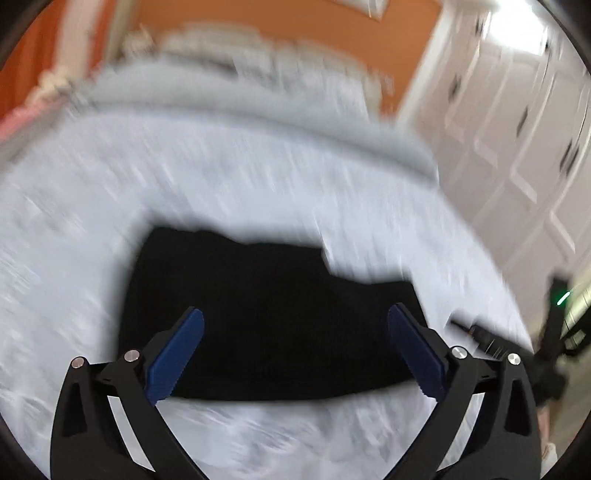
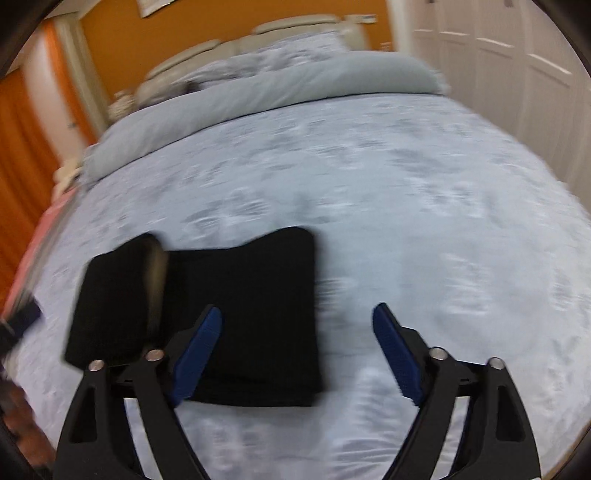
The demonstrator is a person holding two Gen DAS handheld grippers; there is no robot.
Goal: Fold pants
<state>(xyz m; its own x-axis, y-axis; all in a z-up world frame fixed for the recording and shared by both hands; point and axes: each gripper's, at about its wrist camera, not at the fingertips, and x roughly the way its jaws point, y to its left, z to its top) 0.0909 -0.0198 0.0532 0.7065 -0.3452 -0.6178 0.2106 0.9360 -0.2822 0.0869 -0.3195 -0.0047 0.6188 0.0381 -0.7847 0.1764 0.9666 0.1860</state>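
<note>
The pants (image 2: 236, 314) were soft black cloth, matt and not shiny. The bedspread (image 2: 406, 206) was pale blue cloth, maybe a bit silky, though blur hid it. Both grippers' pads (image 1: 177, 354) were ridged blue, on black plastic with shiny metal pins (image 2: 438, 353).

no legible text, labels, brands or numbers in either wrist view; both frames motion-blurred. framed item on the orange wall (image 2: 236, 22) too blurred to read.
</note>
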